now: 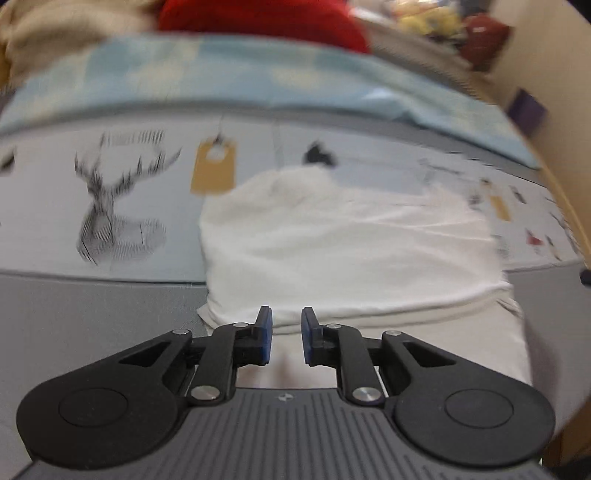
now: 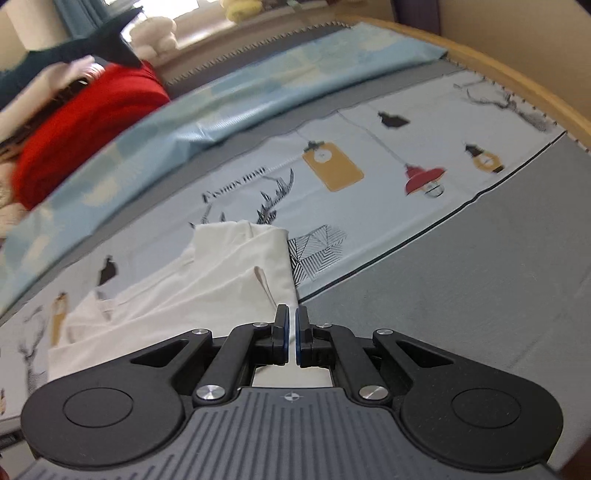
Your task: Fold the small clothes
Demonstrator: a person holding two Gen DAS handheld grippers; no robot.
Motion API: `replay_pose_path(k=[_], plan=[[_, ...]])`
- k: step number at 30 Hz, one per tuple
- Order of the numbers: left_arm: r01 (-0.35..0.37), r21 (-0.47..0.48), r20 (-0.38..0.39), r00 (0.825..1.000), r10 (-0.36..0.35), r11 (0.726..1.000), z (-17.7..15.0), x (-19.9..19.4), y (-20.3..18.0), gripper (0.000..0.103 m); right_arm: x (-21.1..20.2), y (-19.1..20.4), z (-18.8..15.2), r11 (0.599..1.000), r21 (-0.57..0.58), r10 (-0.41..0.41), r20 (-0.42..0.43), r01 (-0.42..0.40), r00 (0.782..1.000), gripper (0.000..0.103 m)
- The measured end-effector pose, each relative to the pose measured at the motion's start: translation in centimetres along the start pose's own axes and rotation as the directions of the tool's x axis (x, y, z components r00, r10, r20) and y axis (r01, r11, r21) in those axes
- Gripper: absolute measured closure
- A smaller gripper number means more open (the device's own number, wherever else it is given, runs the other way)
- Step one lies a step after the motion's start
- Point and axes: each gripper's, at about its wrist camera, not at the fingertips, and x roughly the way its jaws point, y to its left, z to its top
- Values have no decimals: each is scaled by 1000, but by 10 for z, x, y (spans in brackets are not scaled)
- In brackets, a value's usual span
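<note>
Left wrist view, left gripper [image 1: 287, 338] slightly parted, empty, right gripper [image 2: 291, 334] pinching white garment [image 2: 207, 280].

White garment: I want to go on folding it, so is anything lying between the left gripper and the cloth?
Nothing visible does. The white garment lies directly ahead of the left gripper, whose pads hold nothing, on the printed cover. The red bundle sits far behind it.

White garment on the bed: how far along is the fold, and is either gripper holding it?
Done: the white garment already lies doubled, with a folded edge nearest the left gripper. In hand: the right gripper looks shut, with white cloth running in at its tips; whether it pinches it I cannot tell. The left's jaws stand slightly apart, nothing between them. Left: probably another fold; the red garment beyond lies untouched.
</note>
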Motion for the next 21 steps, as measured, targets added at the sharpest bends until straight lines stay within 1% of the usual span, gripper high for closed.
replay_pose_path(k=[2,4,7,9,11,12,13,14,15,16,17,18,19,20,21], plan=[[-6,49,31,1000,4,999,-17,-34,-8,85,-29,-10,-3,1000,-15,-3,26,4,1000,101],[-8,55,47,999,5,998,-42,-58,-13,85,-58,-22,-12,1000,-26,3,42,-2,999,101],[-9,-3,68,998,9,1000,-92,-85,-7,85,-86,-41,-39,999,-39,34,33,-33,999,100],[6,-68,61,998,-2,998,-126,-88,5,85,-93,-54,-66,998,-51,41,10,-40,999,99],[18,-138,35,999,-13,990,-162,-84,15,85,-91,-67,-96,998,-46,43,-35,-45,998,99],[11,-168,-5,1000,-12,986,-178,-78,20,85,-88,-72,-112,998,-47,45,-55,-47,997,99],[-13,-192,-60,998,1,981,-187,-72,24,84,-84,-77,-127,997,-59,42,-70,-47,997,98],[-13,-201,-74,997,-2,979,-193,-71,26,84,-78,-83,-145,996,-87,29,-81,-36,996,97],[2,-188,-71,997,-16,982,-197,-72,27,80,-72,-86,-161,993,-118,11,-90,-21,996,94],[11,-165,-78,997,-25,986,-199,-70,27,74,-64,-90,-174,990,-142,-18,-115,1,993,92],[10,-148,-92,996,-23,989,-202,-68,27,71,-55,-92,-182,990,-138,-51,-157,29,986,91],[-4,-141,-118,993,-13,990,-206,-64,30,71,-49,-97,-187,995,-95,-44,-191,26,981,89],[-16,-142,-147,989,-5,990,-210,-59,33,71,-46,-100,-187,999,-52,-16,-207,5,978,88],[-27,-144,-177,984,1,989,-214,-54,36,71,-43,-101,-186,999,-36,2,-213,-10,977,87],[-38,-151,-200,980,8,988,-217,-51,38,71,-40,-101,-186,999,-48,5,-214,-16,977,82]])
